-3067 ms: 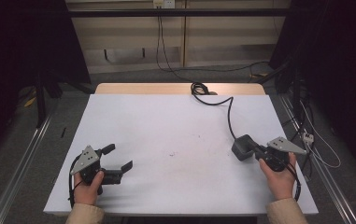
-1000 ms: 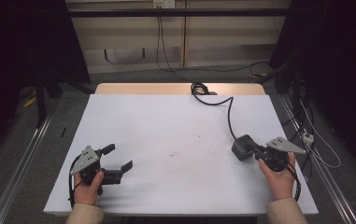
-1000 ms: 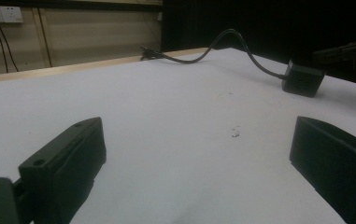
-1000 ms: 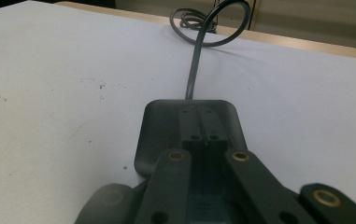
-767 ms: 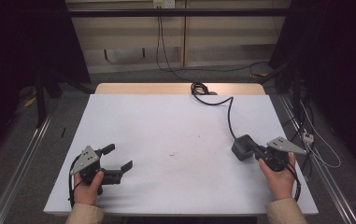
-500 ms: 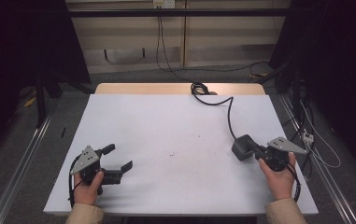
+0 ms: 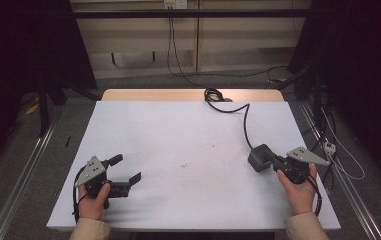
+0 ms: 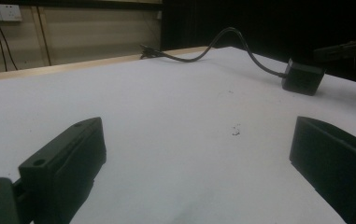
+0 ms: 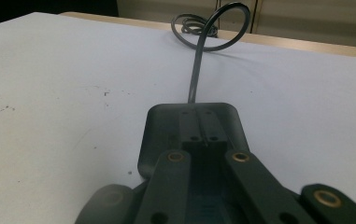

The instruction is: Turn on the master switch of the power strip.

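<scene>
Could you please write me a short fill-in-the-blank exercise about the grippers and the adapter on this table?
1. The left gripper has its jaws ____.
2. The right gripper has its jaws ____, their tips over the black power adapter.
3. The adapter's cable runs toward the table's ____ edge.

Missing words: open; shut; far

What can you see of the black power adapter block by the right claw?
The power adapter block is a dark grey, matte, plastic-looking box with rounded corners, lying flat on the white table near its right edge. A dark cable leaves its far end, curves toward the table's back edge and ends in a small coil there. The right claw sits at its near end, jaws shut together over the block's top; whether they pinch any part of it is unclear.
</scene>
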### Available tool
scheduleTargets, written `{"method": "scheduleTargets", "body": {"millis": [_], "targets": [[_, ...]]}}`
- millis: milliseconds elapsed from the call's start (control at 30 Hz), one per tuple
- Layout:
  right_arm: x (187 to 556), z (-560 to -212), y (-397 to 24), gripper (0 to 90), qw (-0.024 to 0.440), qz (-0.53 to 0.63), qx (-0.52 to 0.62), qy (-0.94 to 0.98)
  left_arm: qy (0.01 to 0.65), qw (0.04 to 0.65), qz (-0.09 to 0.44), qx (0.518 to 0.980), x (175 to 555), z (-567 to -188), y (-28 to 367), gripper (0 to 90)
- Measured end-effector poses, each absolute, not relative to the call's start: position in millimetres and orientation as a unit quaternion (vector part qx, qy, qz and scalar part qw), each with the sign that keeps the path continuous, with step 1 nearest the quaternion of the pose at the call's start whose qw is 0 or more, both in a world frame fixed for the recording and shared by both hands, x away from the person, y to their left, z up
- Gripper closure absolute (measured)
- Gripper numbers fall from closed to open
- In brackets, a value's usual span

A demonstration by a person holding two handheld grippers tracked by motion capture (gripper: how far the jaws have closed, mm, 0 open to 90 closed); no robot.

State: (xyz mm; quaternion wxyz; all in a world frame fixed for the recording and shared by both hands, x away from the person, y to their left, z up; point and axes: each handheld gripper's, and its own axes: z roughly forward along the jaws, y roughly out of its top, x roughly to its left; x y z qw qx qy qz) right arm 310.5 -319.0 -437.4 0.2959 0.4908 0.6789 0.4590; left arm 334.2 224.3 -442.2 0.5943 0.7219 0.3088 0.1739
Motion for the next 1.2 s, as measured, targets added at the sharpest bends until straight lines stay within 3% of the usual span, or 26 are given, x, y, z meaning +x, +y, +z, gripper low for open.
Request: {"method": "scheduleTargets", "body": {"millis": [233,300,400,1200], "targets": [[310,-435,-319,89.1,0.300,0.474,0.485,0.671,0.307,0.595,0.175,0.722,334,-442,225,3.3],[310,-434,-318,77.3,0.302,0.473,0.488,0.669,0.309,0.594,0.175,0.722,334,-442,225,3.3],[311,-433,-316,76.9,0.296,0.477,0.486,0.670,0.309,0.594,0.175,0.722,333,-442,226,3.3],[312,-432,-307,35.6,0.273,0.486,0.486,0.673,0.308,0.595,0.176,0.721,333,-441,225,3.3]]}}
